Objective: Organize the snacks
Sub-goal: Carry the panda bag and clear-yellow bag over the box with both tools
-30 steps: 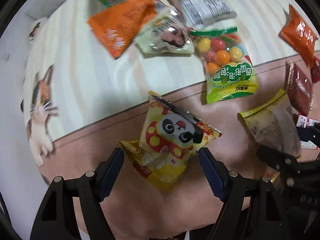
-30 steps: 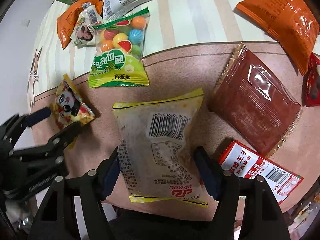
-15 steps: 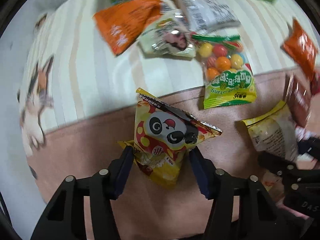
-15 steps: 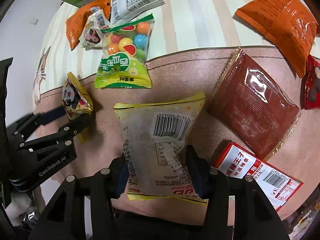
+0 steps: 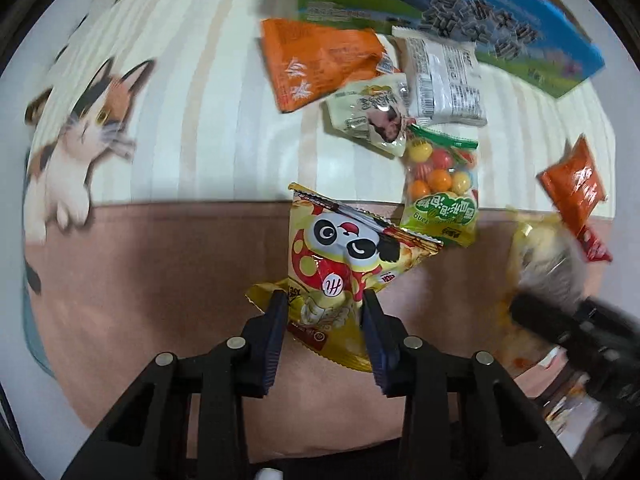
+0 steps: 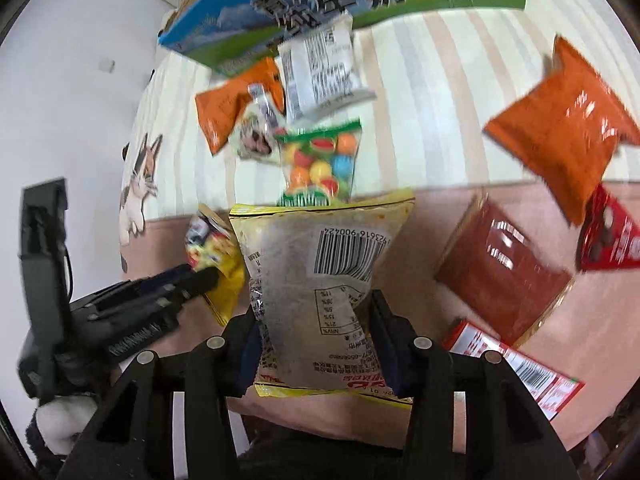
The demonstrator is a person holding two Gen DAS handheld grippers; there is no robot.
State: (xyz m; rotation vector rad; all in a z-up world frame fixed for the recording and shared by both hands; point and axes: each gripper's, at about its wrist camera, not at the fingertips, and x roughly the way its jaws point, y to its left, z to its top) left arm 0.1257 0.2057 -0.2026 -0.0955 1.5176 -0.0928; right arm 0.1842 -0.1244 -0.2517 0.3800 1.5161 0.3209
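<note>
Your left gripper (image 5: 324,312) has its jaws clamped on the lower part of the panda snack bag (image 5: 344,256), pads pressing both sides, bag crumpled between them. Your right gripper (image 6: 316,324) has its jaws closing on the yellow-edged barcode pouch (image 6: 320,280); the pads already pinch its sides and the pouch bulges above them.

Landmark: the gumball bag (image 5: 440,188), lying across the line where the striped cloth (image 5: 200,120) meets the brown mat (image 5: 140,280). The panda bag is just beside it on the near left, over the mat. The barcode pouch covers its near end in the right wrist view. Beyond it, touching: a pale snack pack (image 5: 372,116), an orange packet (image 5: 320,60) and a white pack (image 5: 444,80), then the blue-green milk carton box (image 5: 460,20) behind. Well right of it sits another orange bag (image 6: 560,128), with a dark red pouch (image 6: 504,276), a red packet (image 6: 612,236) and a red-white pack (image 6: 524,376) on the mat.
</note>
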